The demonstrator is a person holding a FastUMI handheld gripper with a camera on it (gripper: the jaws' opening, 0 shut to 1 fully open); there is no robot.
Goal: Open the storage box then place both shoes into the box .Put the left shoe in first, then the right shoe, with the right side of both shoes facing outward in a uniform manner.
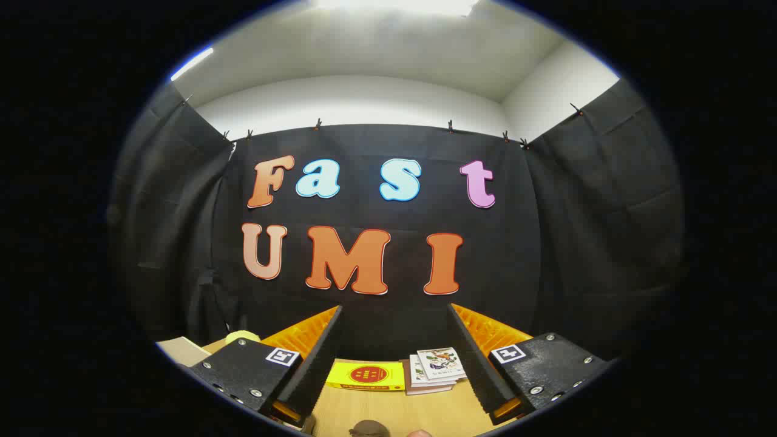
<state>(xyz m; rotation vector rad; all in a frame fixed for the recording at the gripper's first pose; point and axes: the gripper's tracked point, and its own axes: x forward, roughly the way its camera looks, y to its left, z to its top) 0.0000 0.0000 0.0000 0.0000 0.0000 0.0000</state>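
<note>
Gripper [394, 358] fingers apart, empty; yellow book [366, 376], booklet stack [436, 368] beyond.

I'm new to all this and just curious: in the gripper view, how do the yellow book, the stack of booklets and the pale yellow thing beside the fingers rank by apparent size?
1. Yellow book, lying flat between the open gripper's fingers.
2. Stack of booklets, only slightly smaller, so the order is unsure.
3. Pale yellow thing, mostly hidden behind a finger.
</note>
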